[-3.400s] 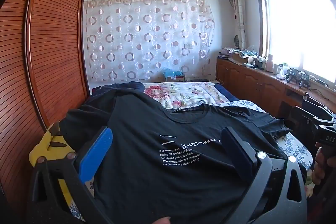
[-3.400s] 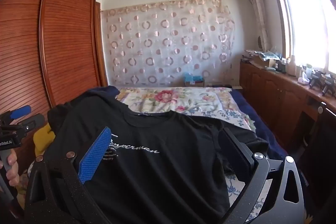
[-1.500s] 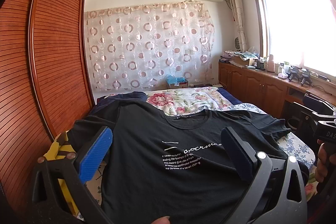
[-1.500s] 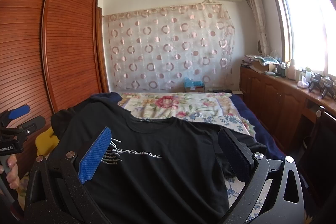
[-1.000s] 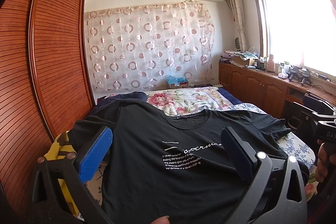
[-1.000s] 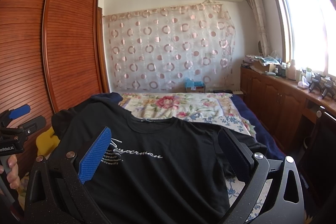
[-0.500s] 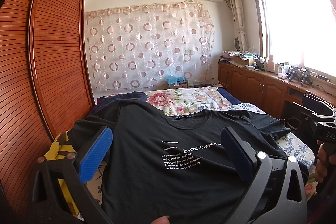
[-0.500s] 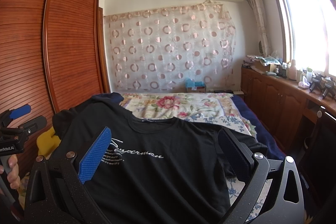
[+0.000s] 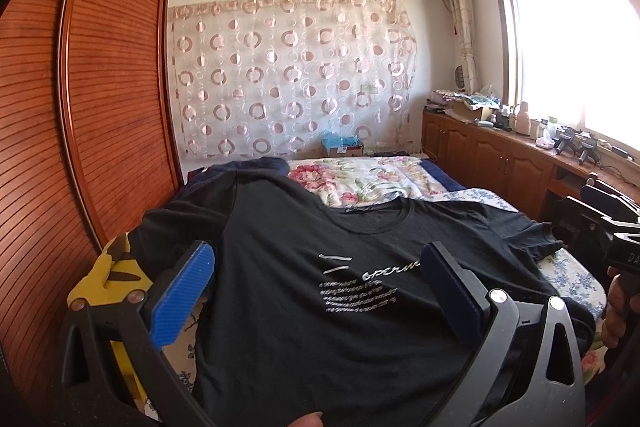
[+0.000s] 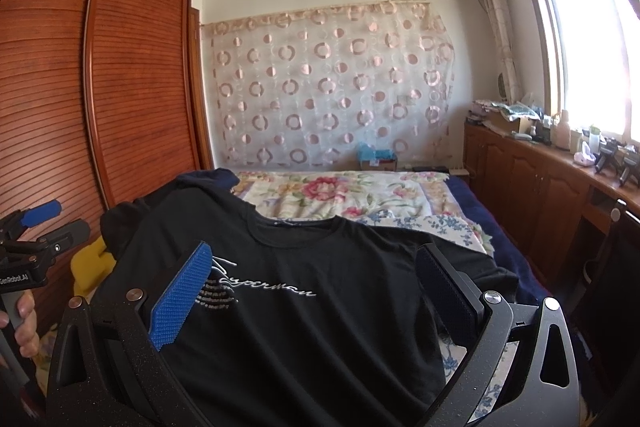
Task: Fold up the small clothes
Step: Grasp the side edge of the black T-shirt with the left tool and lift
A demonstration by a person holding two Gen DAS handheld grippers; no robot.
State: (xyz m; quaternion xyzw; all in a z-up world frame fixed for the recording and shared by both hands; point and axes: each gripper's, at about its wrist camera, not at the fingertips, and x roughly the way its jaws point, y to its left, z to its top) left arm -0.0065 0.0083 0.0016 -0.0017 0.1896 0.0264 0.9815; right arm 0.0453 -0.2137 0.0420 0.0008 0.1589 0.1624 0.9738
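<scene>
A black T-shirt (image 9: 304, 259) with white lettering lies spread flat, front up, on the bed, collar toward the far end; it also shows in the right wrist view (image 10: 304, 291). My left gripper (image 9: 316, 287) is open and empty, held above the shirt's lower left part. My right gripper (image 10: 312, 287) is open and empty, held above the shirt's lower right part. Each gripper body shows at the edge of the other's view: the right one (image 9: 616, 227), the left one (image 10: 32, 251).
A floral quilt (image 9: 368, 183) covers the bed beyond the shirt. A wooden wardrobe (image 9: 80, 131) stands close on the left. A yellow item (image 9: 108, 279) lies at the bed's left edge. Wooden cabinets (image 9: 500, 159) with clutter run along the right under the window.
Both grippers rose and tilted up slightly early on; since about 1.5 s ago nothing has visibly moved. Both stay open over the shirt.
</scene>
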